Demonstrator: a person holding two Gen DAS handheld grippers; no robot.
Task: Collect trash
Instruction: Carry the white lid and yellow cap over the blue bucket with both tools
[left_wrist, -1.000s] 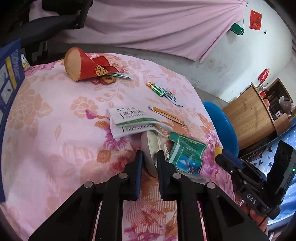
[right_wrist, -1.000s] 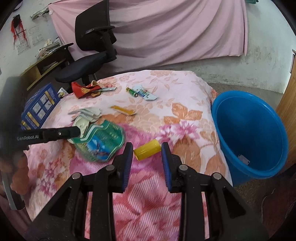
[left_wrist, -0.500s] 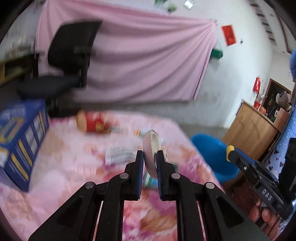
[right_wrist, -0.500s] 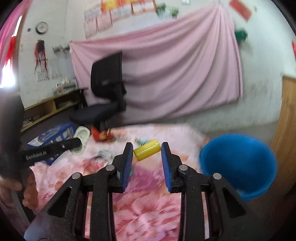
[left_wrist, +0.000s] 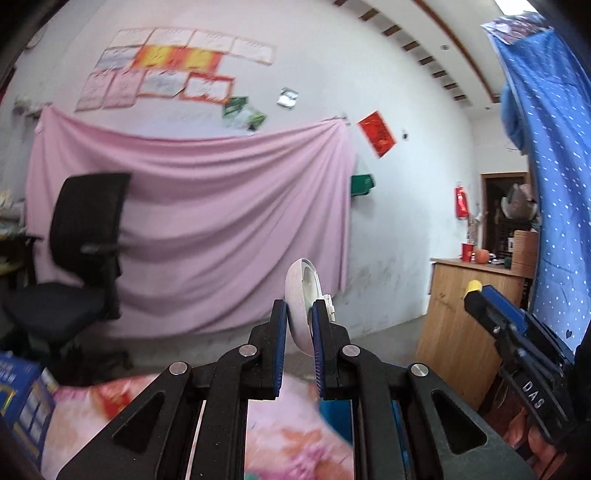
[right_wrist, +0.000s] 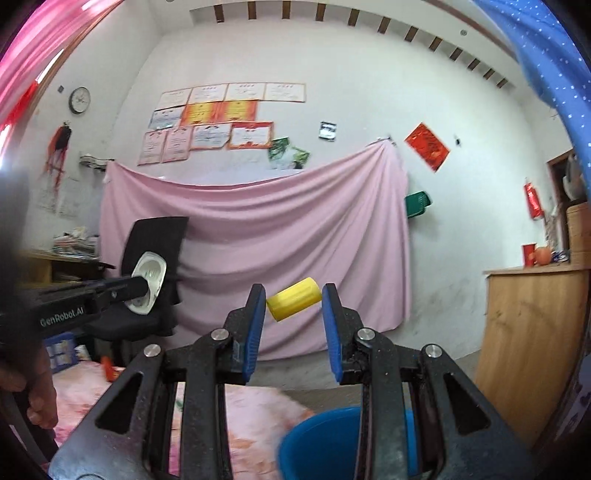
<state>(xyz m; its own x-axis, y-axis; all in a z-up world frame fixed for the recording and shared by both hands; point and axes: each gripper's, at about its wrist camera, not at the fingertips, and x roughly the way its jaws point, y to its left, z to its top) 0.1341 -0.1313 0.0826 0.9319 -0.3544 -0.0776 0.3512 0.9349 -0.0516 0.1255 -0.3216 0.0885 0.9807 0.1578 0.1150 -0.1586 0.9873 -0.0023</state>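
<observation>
Two bits of trash are in hand at once here, one per gripper. The left gripper (left_wrist: 299, 325) is clamped tight on a white rounded plastic thing (left_wrist: 301, 295), looks like some kind of case or lid (can't tell exactly what). It's held edge-on, sticking up out of the blue pads. The right gripper (right_wrist: 293, 302) has a yellow ribbed cylinder (right_wrist: 293, 300) squeezed between its fingers, tilted a bit, touching both pads as far as I can see.

Both are raised high, pointing at the pink curtain (right_wrist: 258, 236) on the wall. The blue bucket (right_wrist: 317, 443) sits right below the right gripper, next to the floral tablecloth (right_wrist: 255, 417). In the left view only a sliver of blue shows under the fingers.

Progress-wise: I'd say these two items are picked and just need dropping in the bucket. What's left on the table I can't judge, it's mostly out of frame and blurry.

Readable text: "GenRobot.AI" on the left gripper's side in the right view, and "DAS" on the right gripper's body in the left view. The wall certificates (right_wrist: 218, 122) are too small to read.
</observation>
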